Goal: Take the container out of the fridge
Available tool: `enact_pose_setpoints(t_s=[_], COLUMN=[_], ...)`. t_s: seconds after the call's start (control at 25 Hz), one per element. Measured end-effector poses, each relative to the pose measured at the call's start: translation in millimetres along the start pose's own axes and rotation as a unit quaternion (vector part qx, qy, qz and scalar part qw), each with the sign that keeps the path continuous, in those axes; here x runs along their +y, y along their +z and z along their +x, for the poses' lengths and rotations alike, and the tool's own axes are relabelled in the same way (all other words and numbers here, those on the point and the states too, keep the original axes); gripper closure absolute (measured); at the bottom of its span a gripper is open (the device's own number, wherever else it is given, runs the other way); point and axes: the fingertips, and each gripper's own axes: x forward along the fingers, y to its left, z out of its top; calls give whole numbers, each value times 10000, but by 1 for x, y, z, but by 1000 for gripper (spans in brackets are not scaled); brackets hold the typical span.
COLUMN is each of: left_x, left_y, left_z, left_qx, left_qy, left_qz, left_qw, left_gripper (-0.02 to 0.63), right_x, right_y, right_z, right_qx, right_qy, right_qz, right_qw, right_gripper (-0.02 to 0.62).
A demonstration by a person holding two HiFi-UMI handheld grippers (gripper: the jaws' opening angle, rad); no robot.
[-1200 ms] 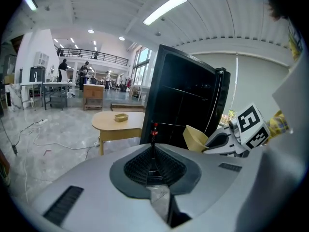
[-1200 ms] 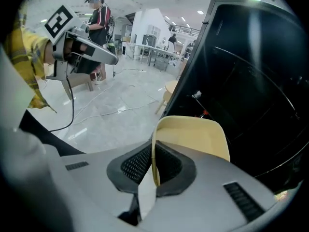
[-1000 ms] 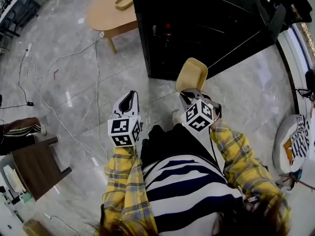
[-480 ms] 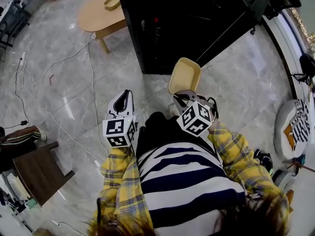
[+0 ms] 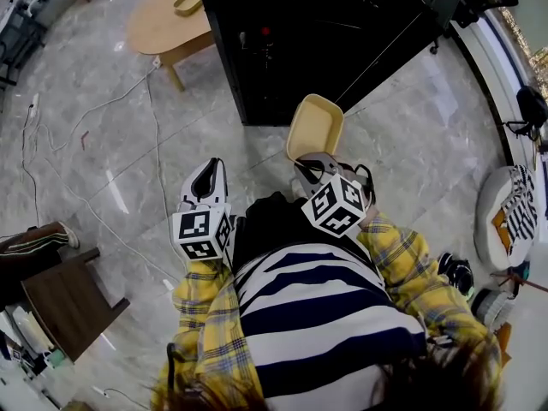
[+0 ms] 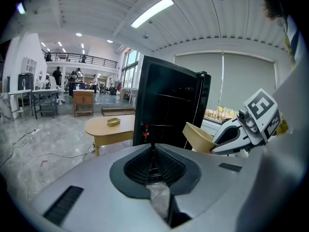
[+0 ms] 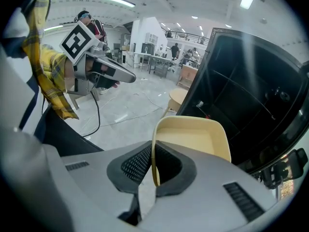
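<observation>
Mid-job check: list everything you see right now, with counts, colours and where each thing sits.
container: 1, cream, just in front of the fridge, rim in the right claw
fridge: 1, black, straight ahead
table: 1, light wood, left of the fridge
small tray: 1, tan, on the table
cables: several, white, on the floor at left
stool: 1, dark brown, lower left
left claw: 1, grey, shut, empty
right claw: 1, grey, shut on the container's rim
</observation>
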Motion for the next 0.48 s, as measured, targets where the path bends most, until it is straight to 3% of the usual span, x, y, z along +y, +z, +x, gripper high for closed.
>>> enact_pose_setpoints(t_s=[0.48], left_x=[2], left_y=[0], left_z=[2], left_qx=[-6], left_qy=[61], left_qz=[-70], left_qw=[10000], left_gripper=[572], right_x=[-5], right_y=[7], right_z=[4], right_qx=[-53], right_qy=[-19], right_qz=[-65], right_qw=[10000], right_gripper=[561])
